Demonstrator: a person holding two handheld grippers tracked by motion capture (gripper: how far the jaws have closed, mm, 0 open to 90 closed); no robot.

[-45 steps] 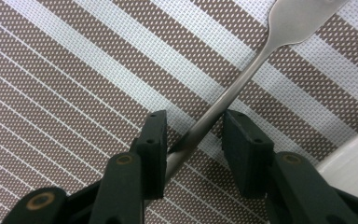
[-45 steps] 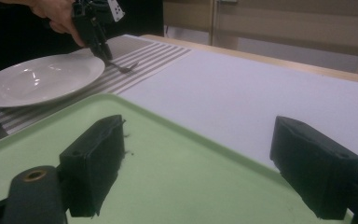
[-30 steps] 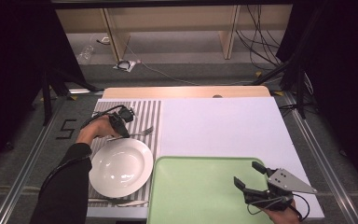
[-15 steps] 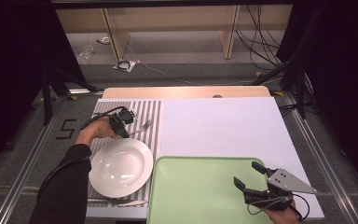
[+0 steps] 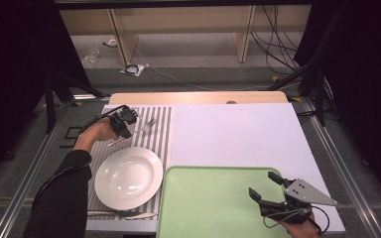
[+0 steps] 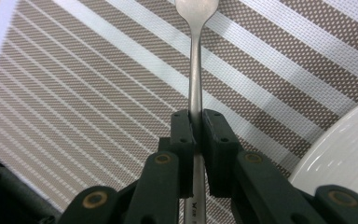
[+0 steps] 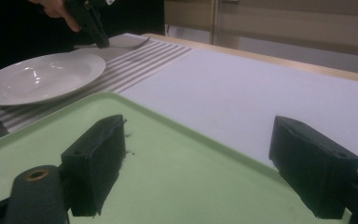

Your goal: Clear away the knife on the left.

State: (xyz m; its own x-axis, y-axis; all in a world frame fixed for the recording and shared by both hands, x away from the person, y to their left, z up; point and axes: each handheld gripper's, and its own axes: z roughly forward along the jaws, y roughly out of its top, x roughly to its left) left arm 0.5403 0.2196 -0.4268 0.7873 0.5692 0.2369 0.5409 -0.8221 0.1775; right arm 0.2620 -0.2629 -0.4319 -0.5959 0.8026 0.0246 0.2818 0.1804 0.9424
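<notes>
Your worktop [image 5: 238,134]: striped placemat [image 5: 154,130] along its left edge, green tray [image 5: 213,203] at the near edge, and a knife [image 5: 129,215] by the near-left corner.

High view looks forward and down over the whole white tabletop [image 5: 238,139]. Left gripper view hugs the striped woven placemat [image 6: 74,93]; right gripper view skims low, sharing the round white plate [image 7: 42,77].

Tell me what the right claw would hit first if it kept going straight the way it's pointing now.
Probably nothing soon: the right claw, open, points across the green tray toward bare white table. It looks raised above the tray, though depth is unclear.
</notes>
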